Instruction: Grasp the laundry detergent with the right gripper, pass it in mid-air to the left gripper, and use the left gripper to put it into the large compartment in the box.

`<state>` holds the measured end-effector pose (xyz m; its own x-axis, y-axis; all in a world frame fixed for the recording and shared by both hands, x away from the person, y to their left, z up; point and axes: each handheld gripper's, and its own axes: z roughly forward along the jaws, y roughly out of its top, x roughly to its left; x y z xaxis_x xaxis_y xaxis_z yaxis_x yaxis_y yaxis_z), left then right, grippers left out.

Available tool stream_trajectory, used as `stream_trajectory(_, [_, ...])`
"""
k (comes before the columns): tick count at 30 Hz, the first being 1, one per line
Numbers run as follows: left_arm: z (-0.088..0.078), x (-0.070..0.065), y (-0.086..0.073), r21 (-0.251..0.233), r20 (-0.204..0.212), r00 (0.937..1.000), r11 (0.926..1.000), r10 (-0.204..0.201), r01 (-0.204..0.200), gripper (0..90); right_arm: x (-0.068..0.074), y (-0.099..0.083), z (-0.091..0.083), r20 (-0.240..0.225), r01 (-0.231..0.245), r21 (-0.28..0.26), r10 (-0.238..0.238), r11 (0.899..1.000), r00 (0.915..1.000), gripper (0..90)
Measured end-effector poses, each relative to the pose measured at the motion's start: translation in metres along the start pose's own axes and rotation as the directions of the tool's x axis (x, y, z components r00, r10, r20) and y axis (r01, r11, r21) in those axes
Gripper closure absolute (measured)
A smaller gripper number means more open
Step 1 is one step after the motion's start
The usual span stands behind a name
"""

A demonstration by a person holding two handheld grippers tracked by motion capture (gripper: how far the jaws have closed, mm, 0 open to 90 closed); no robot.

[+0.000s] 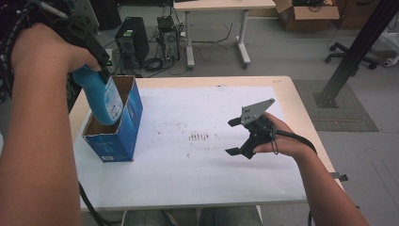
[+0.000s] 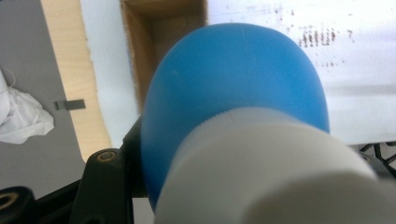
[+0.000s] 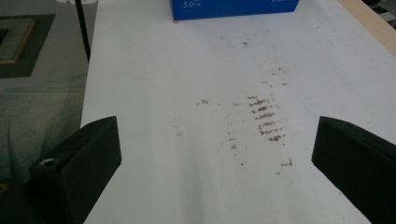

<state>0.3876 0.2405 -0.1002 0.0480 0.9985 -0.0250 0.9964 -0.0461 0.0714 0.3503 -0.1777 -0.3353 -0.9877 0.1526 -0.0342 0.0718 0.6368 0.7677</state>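
upper left of the high view: the left gripper (image 1: 96,59) is clamped on the neck end of a blue bottle (image 1: 101,96), which hangs base-down and slightly tilted, its lower part inside the open top of the blue box (image 1: 124,129) standing at the left of the table (image 1: 287,87). in the left gripper view the bottle (image 2: 233,84) and its white cap (image 2: 280,172) sit close before the lens, with the box's brown interior (image 2: 163,28) beyond at the upper left.

judgement: the step in hand is the bottle's passage through the box mouth; whether it is going in or coming out cannot be told. the next move calls for a straight vertical path, keeping the base off the cardboard walls so the box is not tipped or dragged.

centre right of the high view: the right gripper (image 1: 237,136) rests on the white sheet (image 1: 188,174), jaws wide apart and holding nothing, well apart from the box. the right gripper view shows brown marks (image 3: 264,116) on the sheet between its jaws.
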Motion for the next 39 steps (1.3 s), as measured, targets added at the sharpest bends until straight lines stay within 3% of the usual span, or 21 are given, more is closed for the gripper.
stream_trajectory(11, [0.010,0.018,0.010,-0.005,-0.005,0.9993,0.9993,-0.038,0.038,40.0,-0.002,0.008,-0.014,-0.013,-0.004,0.059,0.005,0.998,0.9999,1.9])
stream_trajectory(22, [0.032,0.034,0.017,0.005,-0.003,0.9977,0.9977,-0.068,0.068,39.9,0.002,0.022,-0.039,-0.009,0.043,0.150,-0.042,0.988,0.9991,2.2])
stream_trajectory(39, [0.059,0.036,0.025,0.021,-0.019,0.9980,0.9979,-0.061,0.061,40.0,0.008,0.020,-0.057,0.005,0.028,0.188,-0.029,0.982,0.9996,2.4])
